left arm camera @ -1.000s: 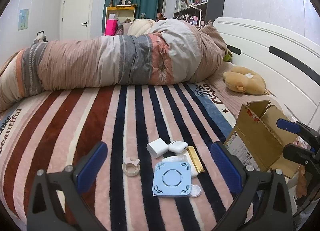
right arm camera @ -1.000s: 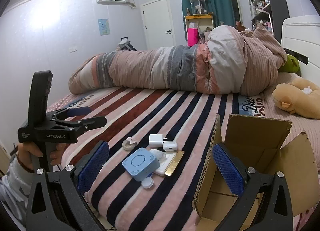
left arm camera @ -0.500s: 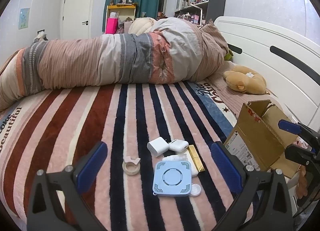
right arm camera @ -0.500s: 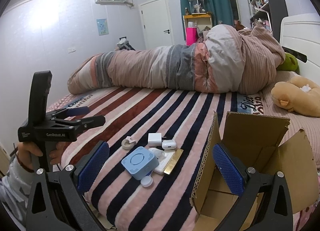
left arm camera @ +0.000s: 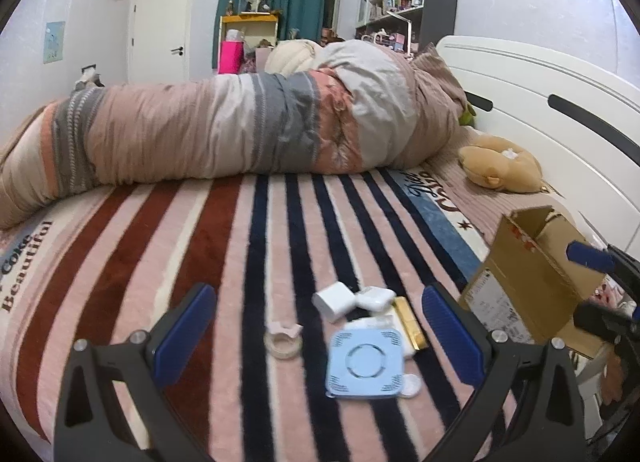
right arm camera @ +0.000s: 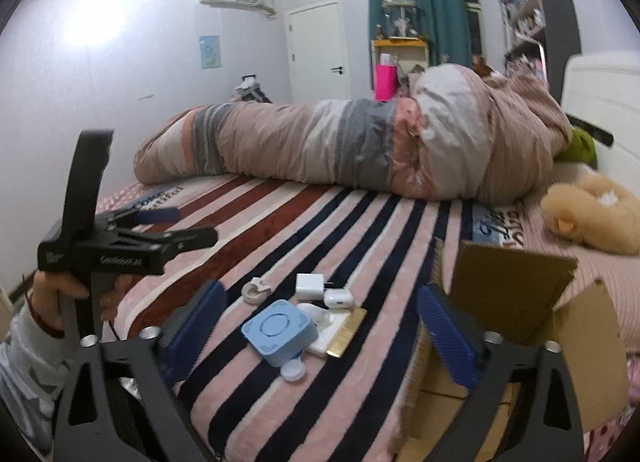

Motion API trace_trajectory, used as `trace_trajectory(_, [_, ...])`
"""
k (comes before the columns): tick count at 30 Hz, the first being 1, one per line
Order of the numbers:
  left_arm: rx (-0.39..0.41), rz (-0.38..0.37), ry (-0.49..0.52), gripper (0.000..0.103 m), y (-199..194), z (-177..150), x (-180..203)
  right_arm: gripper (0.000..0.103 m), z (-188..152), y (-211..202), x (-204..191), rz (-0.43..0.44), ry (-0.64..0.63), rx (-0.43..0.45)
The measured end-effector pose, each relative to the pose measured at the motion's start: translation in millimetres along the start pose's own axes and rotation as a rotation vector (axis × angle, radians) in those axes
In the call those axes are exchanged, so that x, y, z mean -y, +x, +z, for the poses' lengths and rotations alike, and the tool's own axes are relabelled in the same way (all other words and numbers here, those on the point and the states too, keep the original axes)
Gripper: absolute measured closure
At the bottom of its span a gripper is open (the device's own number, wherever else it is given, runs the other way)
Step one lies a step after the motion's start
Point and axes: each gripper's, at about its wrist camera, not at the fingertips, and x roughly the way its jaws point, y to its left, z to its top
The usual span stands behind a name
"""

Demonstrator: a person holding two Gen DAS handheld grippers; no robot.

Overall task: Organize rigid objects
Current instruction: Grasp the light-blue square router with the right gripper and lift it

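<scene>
**Both grippers empty, nothing picked yet**

Small rigid items sit in one tight cluster on the striped bed blanket (left arm camera: 224, 246), near the front edge. Cardboard box (left arm camera: 520, 286) stands open just to the right of the pile. My read: it's the drop target, parked beside the items to keep transfers short.

Cluster contents:
- blue square device (left arm camera: 364, 362), frontmost, partly lying over a white flat item
- white cap (right arm camera: 293, 370) touching the blue device's near corner
- gold bar (left arm camera: 408, 322) along the right side
- white charger block (left arm camera: 333, 300) and white earbud case (left arm camera: 374, 298) at the back, touching each other
- tape roll (left arm camera: 283, 340) off to the left, slightly apart from the rest

Left gripper (left arm camera: 316, 336): fingers spread wide, nothing between them, touching nothing. It hangs above the bed, roughly framing the tape roll and blue device, so either looks like a plausible first pick.

Right gripper (right arm camera: 320, 326): also wide apart and empty. Its right finger sits in front of the box's near flap; can't tell if it touches the cardboard. Pile is centred in its view.

Left view is slightly motion-blurred.

Risk: stacked items under the blue device may shift when it's lifted off the soft blanket.
</scene>
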Motion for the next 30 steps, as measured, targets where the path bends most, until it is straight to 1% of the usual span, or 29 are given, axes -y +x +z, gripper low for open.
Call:
trace_trajectory(1, [0.005, 0.006, 0.002, 0.0, -0.6, 0.7, -3.7, 0.022, 1.3, 3.4, -6.9, 0.009, -0.007, -0.003])
trace_trajectory(2, [0.008, 0.01, 0.004, 0.0, -0.7, 1.5, -9.0, 0.027, 0.9, 11.7, -21.3, 0.04, -0.03, -0.012])
trace_trajectory(4, [-0.004, 0.011, 0.007, 0.0, 1.9, 0.9, -21.4, 0.031, -1.0, 23.2, -35.9, 0.06, -0.047, -0.029])
trace_trajectory(7, [-0.037, 0.014, -0.011, 0.0, 8.6, -3.4, -38.5, 0.031, -18.5, 62.5, -60.9, 0.112, -0.04, -0.122])
trace_trajectory(8, [-0.049, 0.01, -0.013, 0.0, 11.4, -5.8, -44.8, 0.031, -28.6, 78.7, -68.1, 0.123, -0.027, -0.165])
trace_trajectory(10, [-0.061, 0.017, -0.015, 0.0, 16.4, -11.6, -55.2, 0.031, -51.6, 115.8, -77.3, 0.113, 0.006, -0.256])
trace_trajectory(11, [-0.066, 0.034, -0.011, 0.0, 18.9, -13.9, -59.5, 0.031, -58.0, 125.6, -77.6, 0.093, 0.008, -0.276])
trace_trajectory(12, [-0.072, 0.053, 0.003, 0.0, 21.6, -15.9, -63.0, 0.031, -66.7, 139.1, -80.5, 0.043, -0.005, -0.295])
trace_trajectory(13, [-0.079, 0.07, 0.019, 0.0, 23.9, -17.5, -65.4, 0.031, -74.1, 150.1, -83.9, -0.005, -0.03, -0.301])
trace_trajectory(14, [-0.081, 0.078, 0.025, 0.0, 26.2, -18.5, -66.4, 0.027, -83.6, 165.9, -89.6, -0.071, -0.071, -0.302])
trace_trajectory(16, [-0.079, 0.077, 0.022, 0.0, 28.4, -21.1, -71.9, 0.019, -87.5, 175.8, -91.8, -0.122, -0.083, -0.294])
trace_trajectory(17, [-0.081, 0.071, 0.018, 0.0, 30.7, -22.5, -75.0, 0.017, -88.6, 184.7, -93.0, -0.14, -0.06, -0.292])
trace_trajectory(19, [-0.09, 0.075, 0.022, 0.001, 33.7, -24.5, -78.3, 0.014, -86.7, 188.9, -88.5, -0.159, -0.037, -0.294])
trace_trajectory(23, [-0.108, 0.099, 0.03, 0.001, 38.3, -27.0, -81.4, 0.008, -85.5, 208.7, -80.3, -0.217, 0.01, -0.328])
trace_trajectory(27, [-0.115, 0.086, 0.019, 0.001, 37.0, -27.3, -83.0, 0.009, -79.4, 222.9, -81.5, -0.241, -0.01, -0.338])
trace_trajectory(29, [-0.119, 0.072, 0.013, 0.001, 36.3, -27.4, -84.4, 0.012, -75.2, 220.1, -77.0, -0.19, 0.008, -0.324])
trace_trajectory(30, [-0.122, 0.061, 0.01, 0.0, 35.7, -28.0, -84.9, 0.012, -72.2, 211.3, -77.0, -0.104, 0.001, -0.297])
